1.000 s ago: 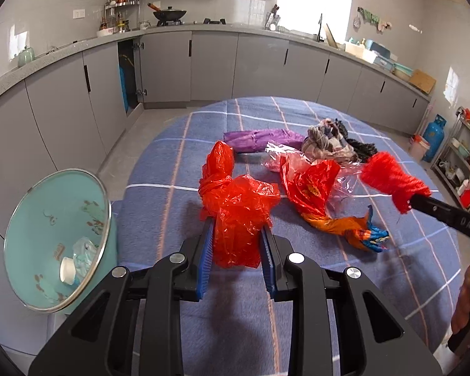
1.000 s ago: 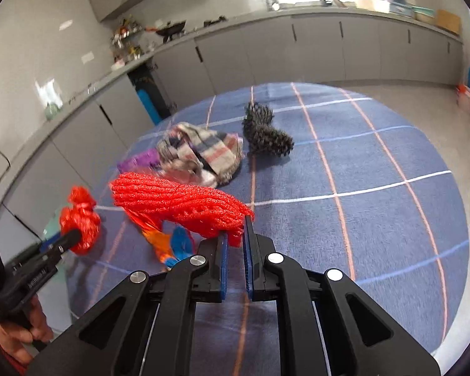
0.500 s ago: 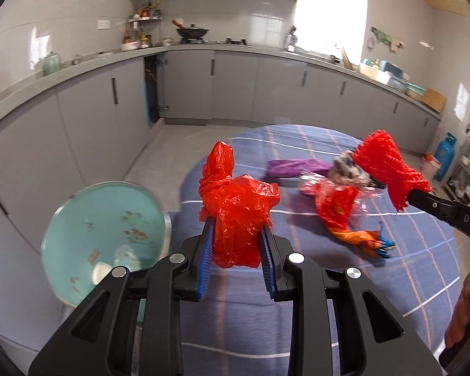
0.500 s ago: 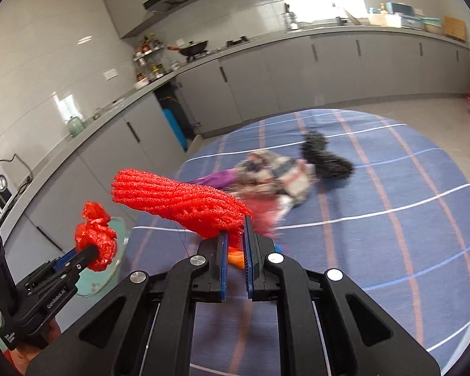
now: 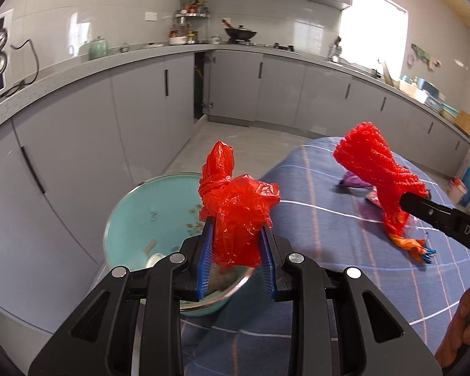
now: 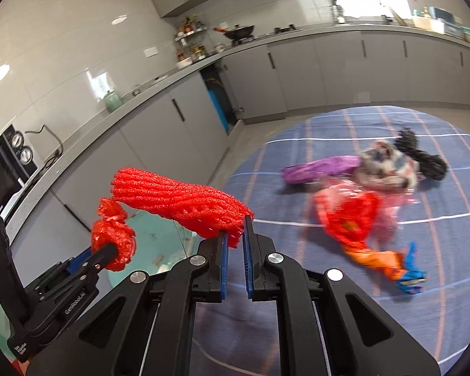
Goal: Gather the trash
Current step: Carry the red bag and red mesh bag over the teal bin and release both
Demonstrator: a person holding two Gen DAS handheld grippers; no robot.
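Note:
My left gripper (image 5: 236, 250) is shut on a crumpled red plastic bag (image 5: 235, 213) and holds it over the near rim of a teal bin (image 5: 131, 219) beside the table. The bag (image 6: 112, 235) also shows in the right wrist view. My right gripper (image 6: 235, 244) is shut on a red foam net (image 6: 178, 203), held in the air above the table's left edge, close to the bin (image 6: 153, 244). The net (image 5: 373, 169) also shows in the left wrist view.
On the blue checked tablecloth (image 6: 344, 313) lie a red and orange plastic wrapper (image 6: 354, 219), a purple bag (image 6: 319, 169), a checked rag (image 6: 385, 166) and a black scrubby bundle (image 6: 426, 156). Grey cabinets (image 5: 141, 100) run along the wall behind the bin.
Both grippers have swung left from over the table toward the bin, each keeping its hold. The bin has come from the far left to just under the left gripper.

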